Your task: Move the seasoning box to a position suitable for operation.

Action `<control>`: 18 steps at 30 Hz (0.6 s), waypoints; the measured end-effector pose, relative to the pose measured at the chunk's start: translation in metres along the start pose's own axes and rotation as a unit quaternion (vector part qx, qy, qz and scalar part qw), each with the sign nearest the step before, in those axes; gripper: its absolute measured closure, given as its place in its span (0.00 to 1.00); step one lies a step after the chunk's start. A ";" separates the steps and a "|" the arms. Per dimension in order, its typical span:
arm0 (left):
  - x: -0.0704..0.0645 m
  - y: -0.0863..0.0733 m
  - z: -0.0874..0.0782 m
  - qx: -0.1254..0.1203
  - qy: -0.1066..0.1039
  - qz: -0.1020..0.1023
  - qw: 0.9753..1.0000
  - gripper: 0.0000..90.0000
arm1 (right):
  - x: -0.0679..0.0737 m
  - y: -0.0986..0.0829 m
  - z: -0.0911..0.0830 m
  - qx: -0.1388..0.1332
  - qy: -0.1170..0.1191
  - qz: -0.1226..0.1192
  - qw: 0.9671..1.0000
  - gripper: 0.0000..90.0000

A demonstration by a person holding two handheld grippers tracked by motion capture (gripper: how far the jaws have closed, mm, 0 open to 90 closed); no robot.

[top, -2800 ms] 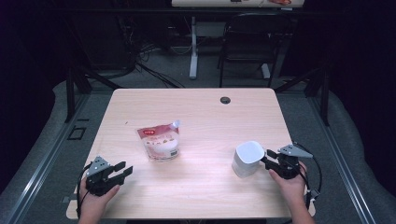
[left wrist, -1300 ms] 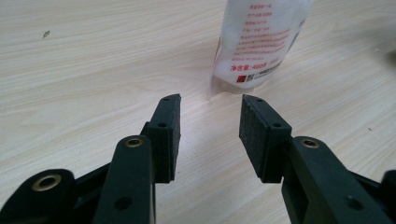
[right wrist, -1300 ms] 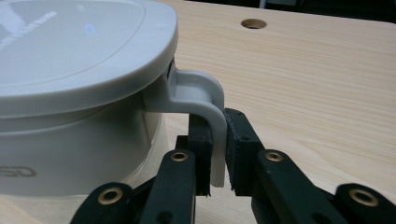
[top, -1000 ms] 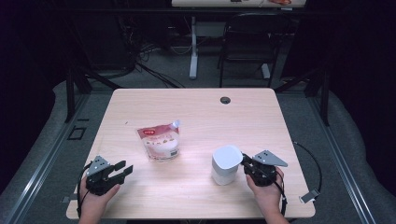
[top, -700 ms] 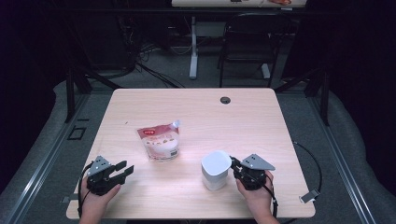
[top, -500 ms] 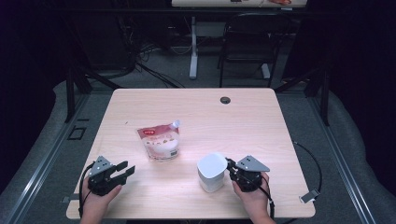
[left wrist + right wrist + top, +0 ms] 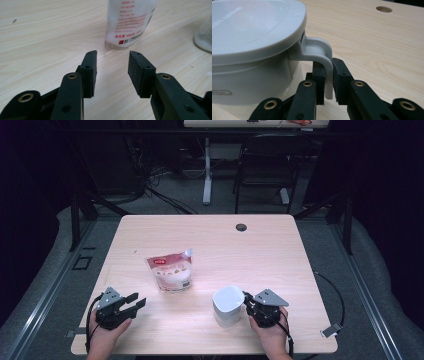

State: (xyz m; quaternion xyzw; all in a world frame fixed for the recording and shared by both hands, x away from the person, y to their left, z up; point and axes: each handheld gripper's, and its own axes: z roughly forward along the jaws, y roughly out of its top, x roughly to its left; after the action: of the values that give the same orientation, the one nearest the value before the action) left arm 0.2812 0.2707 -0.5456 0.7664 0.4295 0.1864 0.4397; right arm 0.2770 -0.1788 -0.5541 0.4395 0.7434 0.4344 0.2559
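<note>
Near the table's front edge, right of centre, the jug [image 7: 227, 306] stands upright, lid on. Right gripper [image 7: 328, 75] is clamped on its handle [image 7: 322, 53]. Left gripper [image 7: 112, 66] is agape, empty, short of the pouch [image 7: 171, 272]. Judged: jug positioned; pouch untouched, filling not begun.

Your desk [image 7: 280, 255] was pale wood-grain laminate with a smooth, faintly shiny face. The jug [image 7: 254, 42] you held looked like white plastic, its lid glossy, its handle [image 7: 322, 60] smooth and matt. The pouch [image 7: 171, 271] was glossy plastic film, printed in red. Your right hand-held gripper [image 7: 328, 82] and left hand-held gripper [image 7: 112, 72] were matt black, with finely textured pads [image 7: 136, 72] and brass-coloured metal rivets.
</note>
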 end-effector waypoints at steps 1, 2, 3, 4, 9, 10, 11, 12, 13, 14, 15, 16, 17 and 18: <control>0.000 0.000 0.000 0.000 -0.001 0.001 1.000 0.66 | -0.001 -0.001 -0.001 0.005 0.002 0.000 1.000 0.90; 0.000 0.000 0.000 0.000 -0.001 0.002 1.000 0.65 | -0.001 -0.001 -0.002 0.010 0.003 0.000 1.000 0.90; -0.001 0.001 0.000 0.004 -0.002 0.003 1.000 0.65 | -0.002 -0.002 -0.003 0.011 0.008 0.003 1.000 0.89; -0.001 0.001 0.000 0.002 -0.004 0.003 1.000 0.65 | -0.002 -0.001 -0.004 0.015 0.009 0.006 1.000 0.89; -0.002 0.002 0.000 -0.002 -0.003 0.004 1.000 0.65 | -0.005 -0.003 -0.012 0.027 0.030 0.001 0.999 0.88; -0.002 0.002 0.001 -0.003 -0.004 0.003 1.000 0.65 | -0.005 -0.004 -0.014 0.030 0.036 -0.001 0.999 0.87; -0.003 0.003 0.001 -0.003 -0.004 0.004 1.000 0.65 | -0.007 -0.004 -0.017 0.033 0.045 -0.005 0.998 0.87; -0.003 0.003 0.001 -0.003 -0.004 0.004 1.000 0.65 | -0.007 -0.004 -0.017 0.033 0.045 -0.005 0.998 0.87; -0.003 0.004 0.001 -0.004 -0.002 0.008 1.000 0.65 | -0.007 -0.005 -0.018 0.035 0.048 -0.008 0.998 0.88; -0.004 0.004 0.001 -0.005 -0.002 0.009 1.000 0.65 | -0.008 -0.005 -0.020 0.039 0.056 -0.012 0.998 0.89; -0.004 0.005 0.001 -0.005 -0.001 0.012 1.000 0.64 | -0.007 -0.006 -0.023 0.043 0.058 -0.018 0.997 0.90; -0.004 0.005 0.000 -0.003 -0.003 0.012 1.000 0.64 | -0.007 -0.006 -0.023 0.043 0.058 -0.018 0.997 0.90; -0.005 0.005 0.001 -0.003 -0.004 0.014 1.000 0.64 | -0.007 -0.007 -0.025 0.043 0.062 -0.020 0.997 0.90; -0.005 0.005 0.001 -0.004 -0.004 0.013 1.000 0.64 | -0.007 -0.008 -0.028 0.047 0.070 -0.021 0.996 0.90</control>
State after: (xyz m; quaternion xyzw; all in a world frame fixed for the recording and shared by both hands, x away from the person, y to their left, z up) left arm 0.2817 0.2645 -0.5417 0.7711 0.4167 0.1905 0.4421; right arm 0.2551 -0.1984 -0.5474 0.4040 0.7880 0.4236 0.1910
